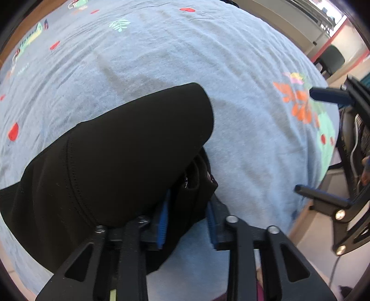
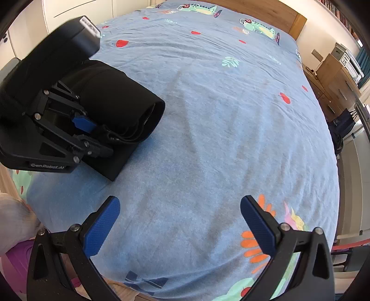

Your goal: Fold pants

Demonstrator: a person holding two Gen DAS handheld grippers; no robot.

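Observation:
The black pants (image 1: pixel 111 159) lie folded into a thick bundle on the blue printed bed sheet (image 1: pixel 242 97). My left gripper (image 1: pixel 187 222) is shut on the bundle's layered edge, with black cloth between its blue pads. In the right wrist view the same left gripper (image 2: pixel 101 134) pinches the stacked edges of the pants (image 2: pixel 120 108) at the left. My right gripper (image 2: pixel 180 222) is open and empty, low over bare sheet (image 2: pixel 219 127), to the right of the bundle and apart from it.
The bed's wooden headboard (image 2: pixel 266 9) is at the far end. A wooden cabinet (image 2: pixel 335 78) and dark chairs (image 1: pixel 330 60) stand to the right of the bed. The bed's near edge runs just below my right gripper.

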